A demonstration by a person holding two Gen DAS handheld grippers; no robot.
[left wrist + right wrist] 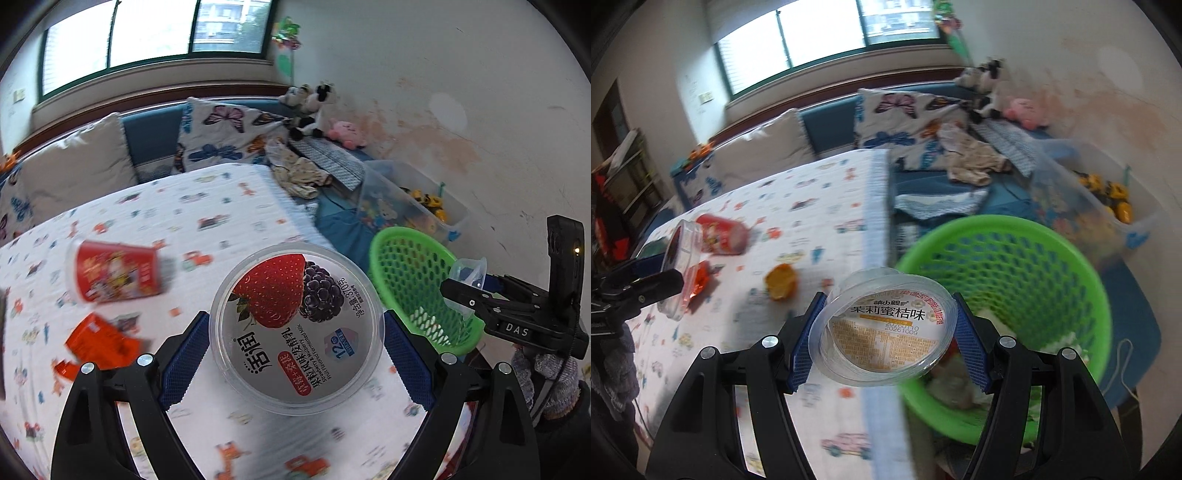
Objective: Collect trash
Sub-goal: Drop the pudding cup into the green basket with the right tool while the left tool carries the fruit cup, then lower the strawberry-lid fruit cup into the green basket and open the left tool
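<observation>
My left gripper [295,347] is shut on a round clear yogurt tub [295,325] with a strawberry and blackberry lid, held above the patterned bed cover. My right gripper [884,343] is shut on a clear plastic cup [882,332] with an orange-printed label, held at the rim of the green mesh basket [1034,273], which holds some trash. In the left wrist view the basket [406,280] is to the right, with the right gripper [469,299] and its cup above it. In the right wrist view the left gripper [665,280] and its tub show edge-on at the left.
A red cup [118,273] and a torn orange wrapper [99,343] lie on the bed cover [221,206]. A small orange cup [781,282] lies near the middle of the cover. Pillows, plush toys, clothes and a clear toy bin [406,199] stand behind.
</observation>
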